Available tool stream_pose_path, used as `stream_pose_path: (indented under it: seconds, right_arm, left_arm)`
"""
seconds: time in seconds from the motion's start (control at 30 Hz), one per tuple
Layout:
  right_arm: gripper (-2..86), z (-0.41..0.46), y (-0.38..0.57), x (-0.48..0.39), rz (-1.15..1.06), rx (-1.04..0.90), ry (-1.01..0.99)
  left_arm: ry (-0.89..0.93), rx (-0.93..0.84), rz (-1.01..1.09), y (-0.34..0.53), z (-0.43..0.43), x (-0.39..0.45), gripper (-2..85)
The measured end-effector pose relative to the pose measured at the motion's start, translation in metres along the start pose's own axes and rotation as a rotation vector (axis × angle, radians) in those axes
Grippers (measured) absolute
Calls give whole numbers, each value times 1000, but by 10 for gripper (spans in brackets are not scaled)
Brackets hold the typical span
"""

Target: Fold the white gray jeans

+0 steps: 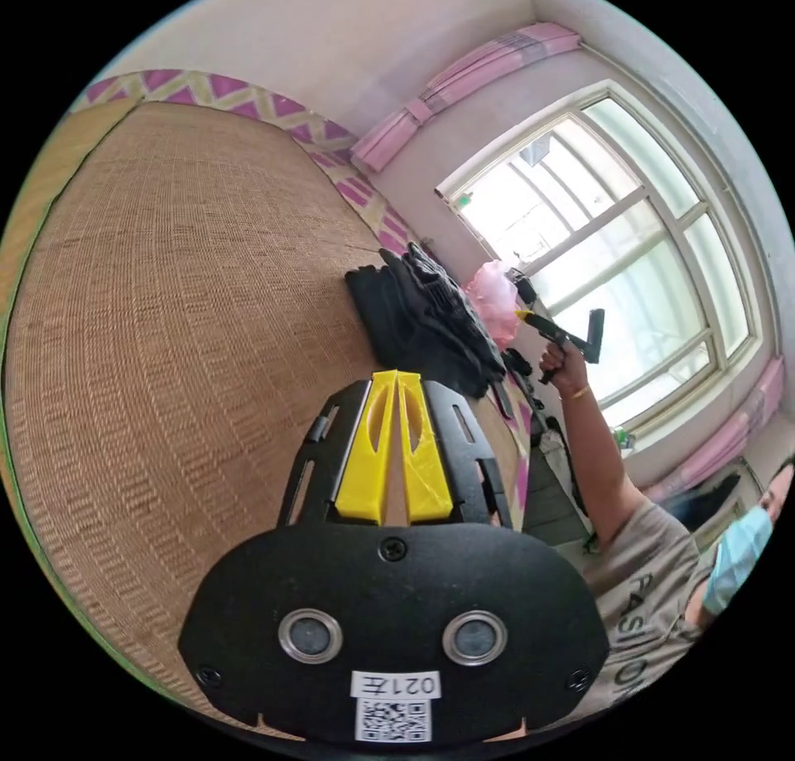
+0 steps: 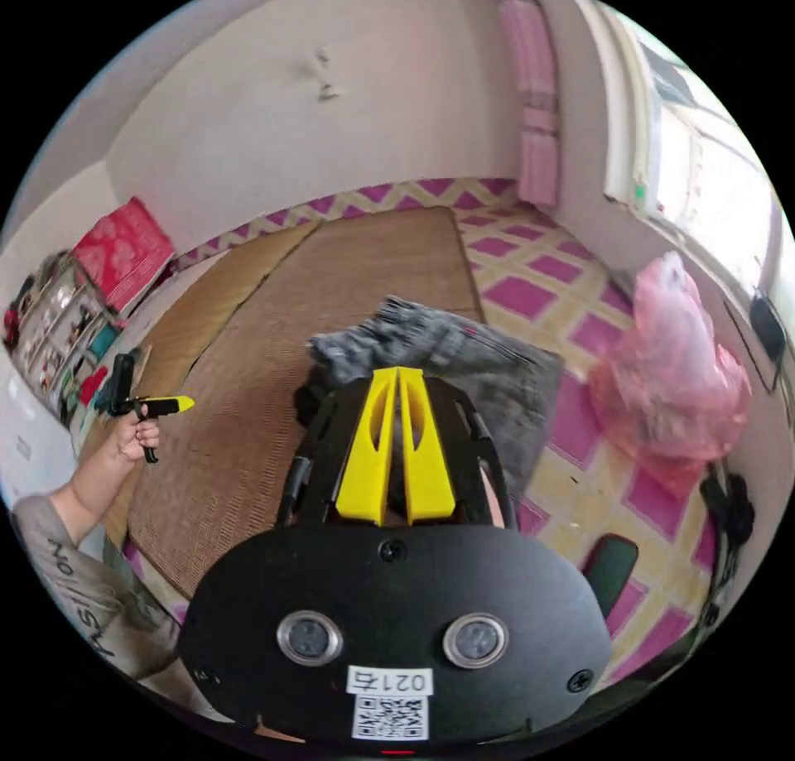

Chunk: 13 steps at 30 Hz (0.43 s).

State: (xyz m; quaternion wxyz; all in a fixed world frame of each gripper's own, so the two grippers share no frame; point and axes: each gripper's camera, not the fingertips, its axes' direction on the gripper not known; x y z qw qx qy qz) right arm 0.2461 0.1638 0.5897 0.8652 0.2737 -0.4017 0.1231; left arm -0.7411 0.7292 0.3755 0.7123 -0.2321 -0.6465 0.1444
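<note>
A heap of dark grey clothes point(image 1: 418, 322) lies at the edge of a woven straw mat point(image 1: 182, 314); I cannot tell the jeans apart within it. In the right gripper view the same heap point(image 2: 464, 351) looks grey and rumpled, partly on the mat point(image 2: 273, 380) and partly on the pink-checked floor point(image 2: 530, 293). My left gripper point(image 1: 396, 373) is shut with nothing in it, held over the mat just short of the heap. Above the heap hovers my right gripper point(image 2: 398, 370), also shut on nothing. Each gripper also appears in the other's view, raised in a hand: right gripper point(image 1: 525, 316), left gripper point(image 2: 184, 402).
A pink plastic bag point(image 2: 671, 380) sits on the floor beside the heap, near the window wall point(image 1: 613, 239). The person's arm point(image 1: 600, 455) and grey shirt are at the right. Shelves with a red box point(image 2: 124, 252) stand at the far left. A dark object point(image 2: 611, 566) lies by the mat.
</note>
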Motion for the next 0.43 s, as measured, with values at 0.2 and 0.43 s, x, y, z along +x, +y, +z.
stream_pose_path:
  seconds: [0.2, 0.43]
  right_arm:
    - [-9, 4, -49, -308, -435, 101, -80]
    - [-6, 51, -74, -677, -891, 207, -228]
  left_arm:
    - [-144, 78, 47, 158, -125, 51, -9]
    - [-115, 348, 293, 287, -280, 94, -10]
